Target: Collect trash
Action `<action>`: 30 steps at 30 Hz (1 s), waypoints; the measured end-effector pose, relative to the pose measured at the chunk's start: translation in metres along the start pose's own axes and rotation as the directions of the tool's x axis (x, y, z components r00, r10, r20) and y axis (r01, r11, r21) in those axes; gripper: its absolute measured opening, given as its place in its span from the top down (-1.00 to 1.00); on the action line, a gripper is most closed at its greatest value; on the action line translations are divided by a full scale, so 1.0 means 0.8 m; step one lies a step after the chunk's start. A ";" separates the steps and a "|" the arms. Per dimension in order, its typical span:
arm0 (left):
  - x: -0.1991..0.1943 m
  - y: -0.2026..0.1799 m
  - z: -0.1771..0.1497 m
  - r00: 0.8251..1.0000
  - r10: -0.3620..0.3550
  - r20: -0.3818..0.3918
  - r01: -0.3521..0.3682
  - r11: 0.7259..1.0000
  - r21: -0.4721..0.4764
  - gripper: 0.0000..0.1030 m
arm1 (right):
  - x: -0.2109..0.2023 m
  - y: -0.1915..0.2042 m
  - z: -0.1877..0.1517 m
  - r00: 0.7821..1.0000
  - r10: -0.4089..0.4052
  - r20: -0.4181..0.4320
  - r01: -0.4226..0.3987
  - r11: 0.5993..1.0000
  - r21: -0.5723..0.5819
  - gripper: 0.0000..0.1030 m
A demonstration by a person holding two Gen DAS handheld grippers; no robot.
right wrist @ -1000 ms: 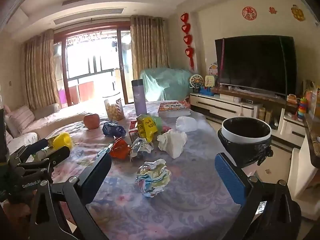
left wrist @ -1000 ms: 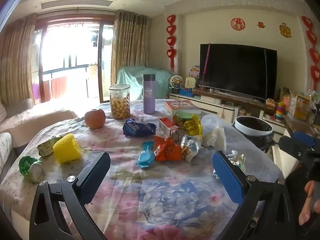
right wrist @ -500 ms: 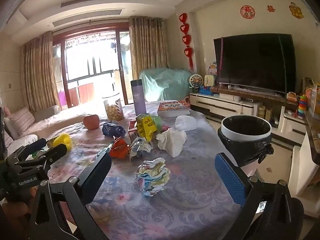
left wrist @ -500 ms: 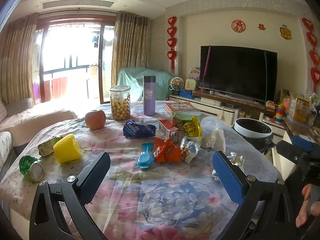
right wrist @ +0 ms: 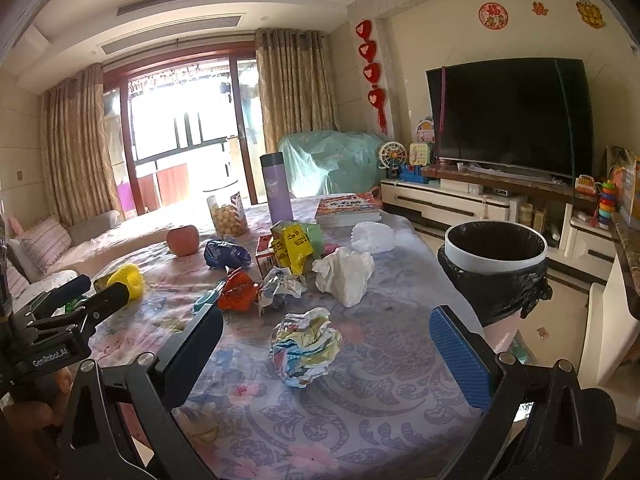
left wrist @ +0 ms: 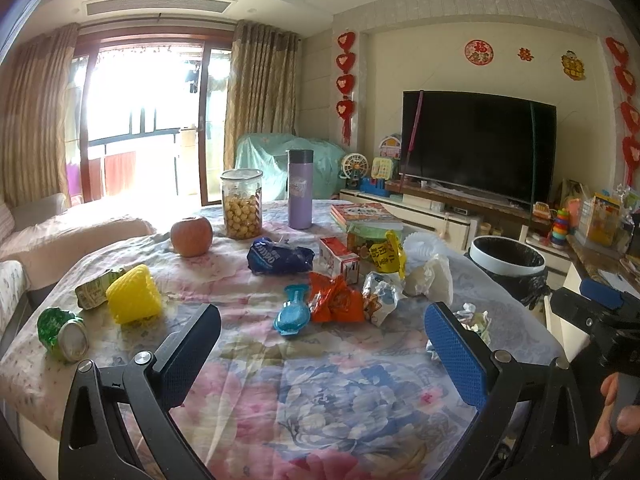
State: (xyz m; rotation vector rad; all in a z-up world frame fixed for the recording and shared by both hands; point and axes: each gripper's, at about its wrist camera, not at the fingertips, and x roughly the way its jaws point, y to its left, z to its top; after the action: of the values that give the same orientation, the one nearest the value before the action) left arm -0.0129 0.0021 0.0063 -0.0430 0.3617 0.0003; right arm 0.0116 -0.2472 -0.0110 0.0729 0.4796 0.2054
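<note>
Trash lies across a flowered tablecloth (left wrist: 344, 400). A crumpled colourful paper ball (right wrist: 304, 346) sits just ahead of my right gripper (right wrist: 326, 356), which is open and empty. Behind it are a white tissue wad (right wrist: 346, 274), a silver wrapper (right wrist: 280, 286), an orange wrapper (right wrist: 238, 294), a yellow packet (right wrist: 294, 246) and a dark blue bag (right wrist: 224, 254). My left gripper (left wrist: 320, 350) is open and empty above the cloth, short of a blue plastic piece (left wrist: 292, 314) and the orange wrapper (left wrist: 336, 300). A bin with a black liner (right wrist: 494, 266) stands off the table's right edge.
An apple (left wrist: 191, 236), a jar of snacks (left wrist: 241, 204), a purple flask (left wrist: 300, 194) and books (left wrist: 362, 214) stand at the far side. A yellow foam net (left wrist: 134, 300) and a green can (left wrist: 64, 332) lie at the left. A TV unit (right wrist: 480, 204) is behind.
Both grippers have drifted slightly, so the table scene shifts a little in each view. Nothing was taken hold of and both stay open.
</note>
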 end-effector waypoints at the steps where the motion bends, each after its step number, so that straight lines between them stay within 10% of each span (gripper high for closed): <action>1: 0.000 0.000 0.000 1.000 0.001 0.000 -0.001 1.000 -0.001 -0.99 | 0.000 0.001 -0.001 1.000 0.006 0.000 -0.006 1.000 0.000 -1.00; 30: 0.007 0.003 -0.009 1.000 -0.001 -0.012 0.001 1.000 -0.007 -0.99 | 0.003 0.004 -0.004 1.000 0.027 -0.011 -0.027 1.000 0.010 -1.00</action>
State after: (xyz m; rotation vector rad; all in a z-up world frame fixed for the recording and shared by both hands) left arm -0.0103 0.0045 -0.0026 -0.0498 0.3737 0.0005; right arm 0.0114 -0.2437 -0.0149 0.0877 0.4906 0.2305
